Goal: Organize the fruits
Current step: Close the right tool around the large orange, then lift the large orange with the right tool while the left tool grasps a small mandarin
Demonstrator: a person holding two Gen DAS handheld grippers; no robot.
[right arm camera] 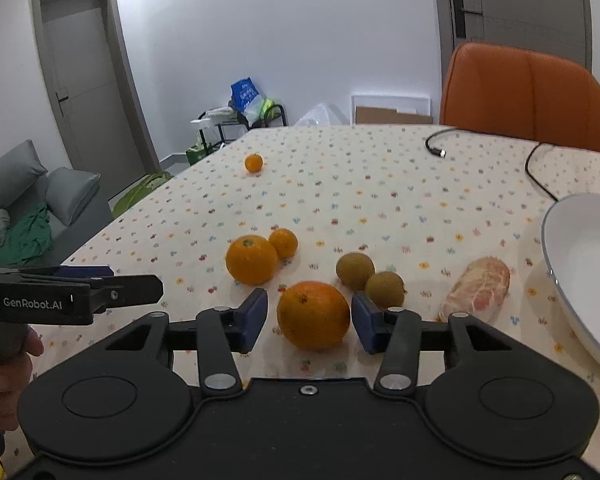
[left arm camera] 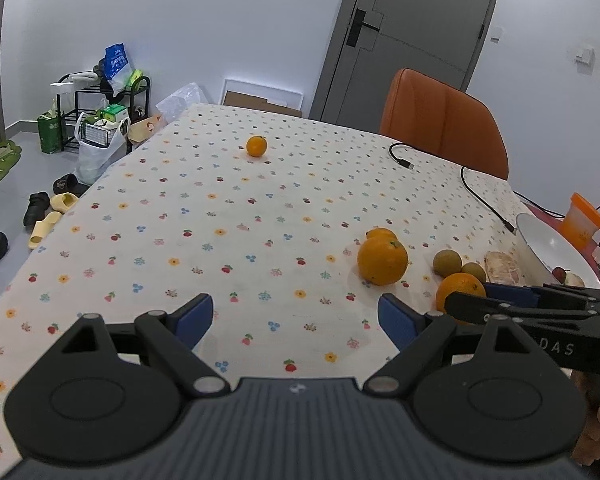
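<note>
A large orange [right arm camera: 313, 314] lies on the flowered tablecloth between the fingers of my right gripper [right arm camera: 309, 316], which is open around it with small gaps on both sides. Behind it lie another large orange [right arm camera: 251, 259], a small orange [right arm camera: 283, 242], two brown-green kiwis [right arm camera: 355, 271] [right arm camera: 385, 289] and a peeled pomelo piece [right arm camera: 478, 290]. A lone small orange [right arm camera: 253, 162] sits far back. My left gripper [left arm camera: 296, 322] is open and empty above bare cloth, left of the fruit group [left arm camera: 382, 260]. The right gripper [left arm camera: 500, 300] shows side-on in the left wrist view.
A white bowl [right arm camera: 576, 248] stands at the right edge of the table, with something small and red inside. Black cables [right arm camera: 536, 168] lie near the far right. An orange chair [right arm camera: 528, 88] stands behind the table. An orange-lidded jar [left arm camera: 582, 220] stands beyond the bowl.
</note>
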